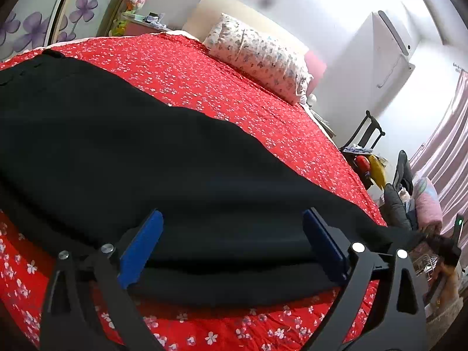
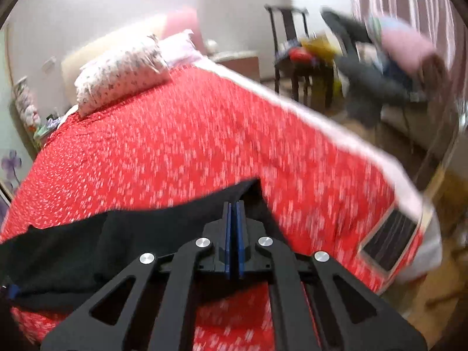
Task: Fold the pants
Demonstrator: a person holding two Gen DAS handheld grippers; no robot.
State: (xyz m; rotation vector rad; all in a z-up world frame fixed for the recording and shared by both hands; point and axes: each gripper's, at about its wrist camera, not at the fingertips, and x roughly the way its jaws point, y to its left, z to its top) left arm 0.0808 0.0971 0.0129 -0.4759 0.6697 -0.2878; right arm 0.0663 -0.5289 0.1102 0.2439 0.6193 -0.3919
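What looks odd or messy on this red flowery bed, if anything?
Nothing looks spilled or damaged. The black fabric pants lie unevenly across the red floral bedspread, one end raised in the shut right gripper. The open left gripper straddles their near edge. Clothes are heaped on the dark wooden chair beside the bed.

Home bedroom: bed [image 2: 175, 134] with red flowered cover, patterned pillow [image 1: 257, 58], pink curtains [image 1: 444, 158], chair [image 2: 289, 44] piled with clothes, flower-print wardrobe door [image 1: 32, 20].
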